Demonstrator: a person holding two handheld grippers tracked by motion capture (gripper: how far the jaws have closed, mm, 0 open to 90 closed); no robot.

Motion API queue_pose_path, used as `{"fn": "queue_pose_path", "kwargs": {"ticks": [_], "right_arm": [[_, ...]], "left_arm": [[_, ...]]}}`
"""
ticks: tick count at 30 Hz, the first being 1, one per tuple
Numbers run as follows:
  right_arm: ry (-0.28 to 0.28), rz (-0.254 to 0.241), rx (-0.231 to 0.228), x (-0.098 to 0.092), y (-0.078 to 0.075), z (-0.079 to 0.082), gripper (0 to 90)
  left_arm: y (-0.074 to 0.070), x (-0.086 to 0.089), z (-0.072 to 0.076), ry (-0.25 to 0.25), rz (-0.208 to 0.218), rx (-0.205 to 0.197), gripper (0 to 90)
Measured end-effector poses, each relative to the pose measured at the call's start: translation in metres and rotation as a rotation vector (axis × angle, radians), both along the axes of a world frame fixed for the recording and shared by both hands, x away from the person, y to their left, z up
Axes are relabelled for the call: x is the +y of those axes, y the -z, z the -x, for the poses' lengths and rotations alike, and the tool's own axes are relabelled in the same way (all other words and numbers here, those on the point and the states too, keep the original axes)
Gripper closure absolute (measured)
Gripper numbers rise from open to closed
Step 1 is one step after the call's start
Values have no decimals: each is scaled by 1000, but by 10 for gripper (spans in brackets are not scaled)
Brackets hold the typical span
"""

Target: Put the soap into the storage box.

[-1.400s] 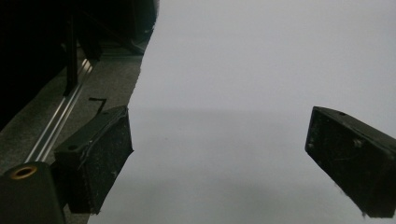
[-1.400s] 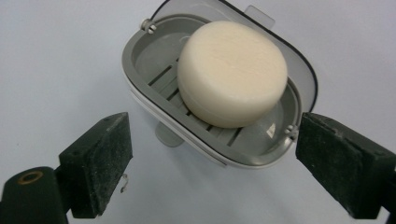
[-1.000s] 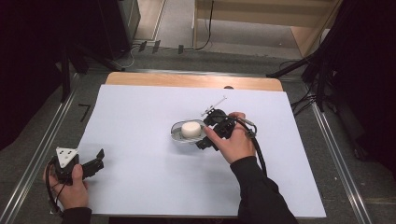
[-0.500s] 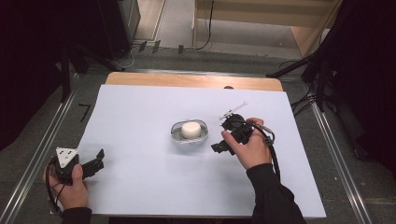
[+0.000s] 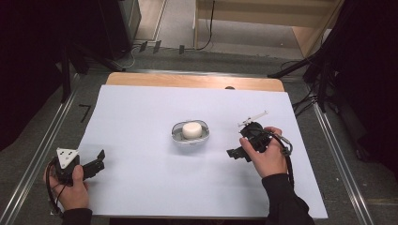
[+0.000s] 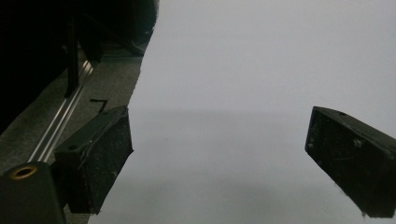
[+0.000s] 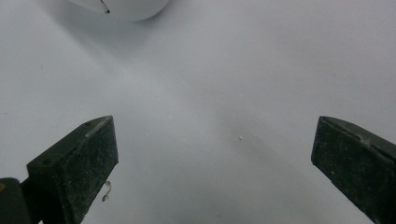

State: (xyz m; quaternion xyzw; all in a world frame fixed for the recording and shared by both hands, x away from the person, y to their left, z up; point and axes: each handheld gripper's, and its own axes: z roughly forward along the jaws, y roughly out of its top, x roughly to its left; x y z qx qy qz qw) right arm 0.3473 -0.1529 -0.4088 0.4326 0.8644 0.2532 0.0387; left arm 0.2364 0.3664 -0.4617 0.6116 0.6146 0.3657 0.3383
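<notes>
My right claw (image 5: 236,153) hangs over the white paper-covered table (image 5: 141,187), jaws spread wide with nothing between them; in the right gripper view I see bare white sheet between the two black pads (image 7: 77,163). The small round silver-rimmed dish (image 5: 190,133) sits near the middle of the table, to the left of that claw and clearly apart from it, and the white puck-shaped block (image 5: 192,130) rests inside it. Only the dish's pale curved edge (image 7: 122,8) peeks into the top of the right gripper view.

My left claw (image 5: 97,160) waits at the near left corner of the sheet, also gaping and empty, well apart from the dish; its pads (image 6: 100,158) frame plain paper and the table's left margin.

I judge the risk now lies in any return toward the dish. If I swing the right claw in low, a pad could clip the rim and skate the light dish across the smooth paper, or tip the block out. A dragging jaw could also wrinkle or shift the sheet, carrying the dish along. The trailing cable (image 5: 287,154) at my right hand could snag too.
</notes>
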Motion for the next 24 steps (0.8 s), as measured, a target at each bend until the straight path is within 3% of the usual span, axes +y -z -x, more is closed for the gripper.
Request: {"fn": "queue_pose_path", "kwargs": {"ticks": [24], "right_arm": [[124,-18,-37,-75,19,23,36]], "left_arm": [[0,-1,0,1,-2,-4,81]]}}
